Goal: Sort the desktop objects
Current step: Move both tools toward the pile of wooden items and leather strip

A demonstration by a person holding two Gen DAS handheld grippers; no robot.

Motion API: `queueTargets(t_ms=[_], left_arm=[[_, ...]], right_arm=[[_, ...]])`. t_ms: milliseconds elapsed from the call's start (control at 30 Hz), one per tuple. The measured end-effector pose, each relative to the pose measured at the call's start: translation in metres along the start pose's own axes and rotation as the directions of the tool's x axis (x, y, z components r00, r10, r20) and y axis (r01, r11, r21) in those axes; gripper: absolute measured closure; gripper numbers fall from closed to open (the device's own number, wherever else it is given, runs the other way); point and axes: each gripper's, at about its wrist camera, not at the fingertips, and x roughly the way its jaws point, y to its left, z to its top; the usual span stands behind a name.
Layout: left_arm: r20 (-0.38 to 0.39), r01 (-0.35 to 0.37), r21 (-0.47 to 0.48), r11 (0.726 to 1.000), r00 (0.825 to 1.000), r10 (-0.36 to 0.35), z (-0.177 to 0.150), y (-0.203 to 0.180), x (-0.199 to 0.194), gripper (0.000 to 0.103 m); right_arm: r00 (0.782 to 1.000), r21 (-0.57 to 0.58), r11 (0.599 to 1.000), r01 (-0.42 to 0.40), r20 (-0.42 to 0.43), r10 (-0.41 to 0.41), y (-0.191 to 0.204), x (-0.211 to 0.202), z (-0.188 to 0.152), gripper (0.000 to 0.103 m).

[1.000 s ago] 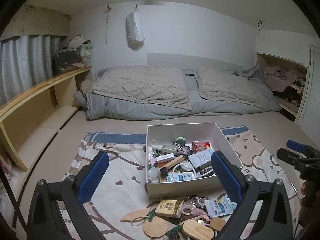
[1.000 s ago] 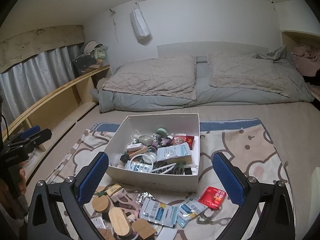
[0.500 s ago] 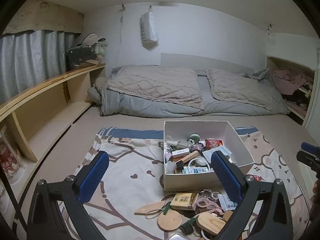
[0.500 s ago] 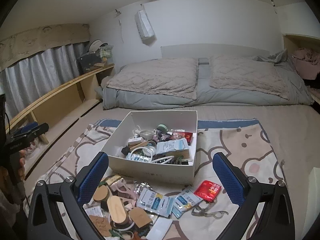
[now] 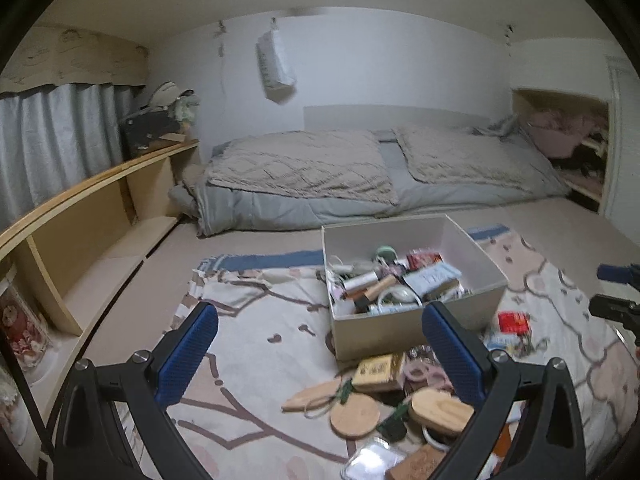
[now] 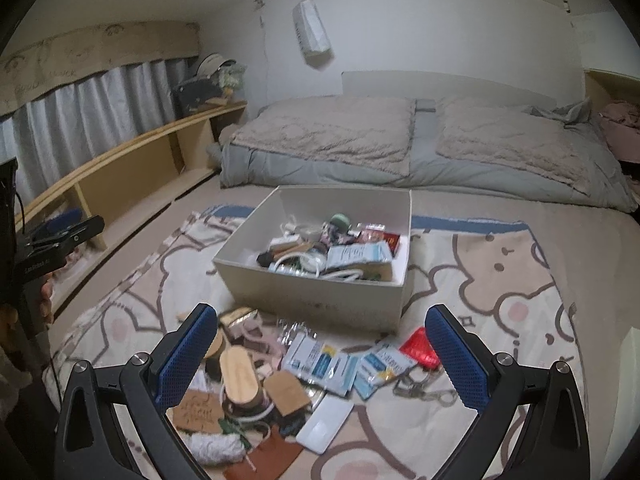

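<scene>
Count: one white box (image 6: pixel 320 294), part-filled with small items too jumbled to count. One patterned blanket (image 6: pixel 500 272) under it. Loose on the blanket: two blue-and-white sachets (image 6: pixel 320 364), one red packet (image 6: pixel 420 350), one oval wooden piece (image 6: pixel 239 376), one round wooden disc (image 5: pixel 355 415), one white flat case (image 6: pixel 325 424). Two grippers: left gripper (image 5: pixel 320 340), right gripper (image 6: pixel 322 340).
</scene>
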Motion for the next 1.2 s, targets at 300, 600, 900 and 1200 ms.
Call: queueTargets(t_ms=[300, 600, 900, 1200], left_arm=[[-0.02, 0.034, -0.043, 0.998, 0.999, -0.035, -0.036, -0.002, -0.001, 0.0], [-0.061, -0.002, -0.101, 0.995, 0.998, -0.004, -0.063, -0.005, 0.014, 0.0], [-0.016, -0.046, -0.105, 0.993, 0.999, 0.044, -0.065, -0.013, 0.025, 0.0], [0.029, -0.099, -0.108, 0.989, 0.994, 0.102, -0.067, -0.021, 0.043, 0.0]], right_arm=[[0.999, -0.015, 0.999, -0.033, -0.029, 0.033, 0.018, 0.013, -0.034, 0.0], [0.999, -0.002, 1.0, -0.008, -0.053, 0.008, 0.028, 0.038, -0.063, 0.0], [0.997, 0.001, 0.997, 0.072, -0.042, -0.072, 0.031, 0.059, -0.076, 0.0], [0.995, 0.005, 0.995, 0.098, 0.027, -0.098, 0.033, 0.071, -0.068, 0.0]])
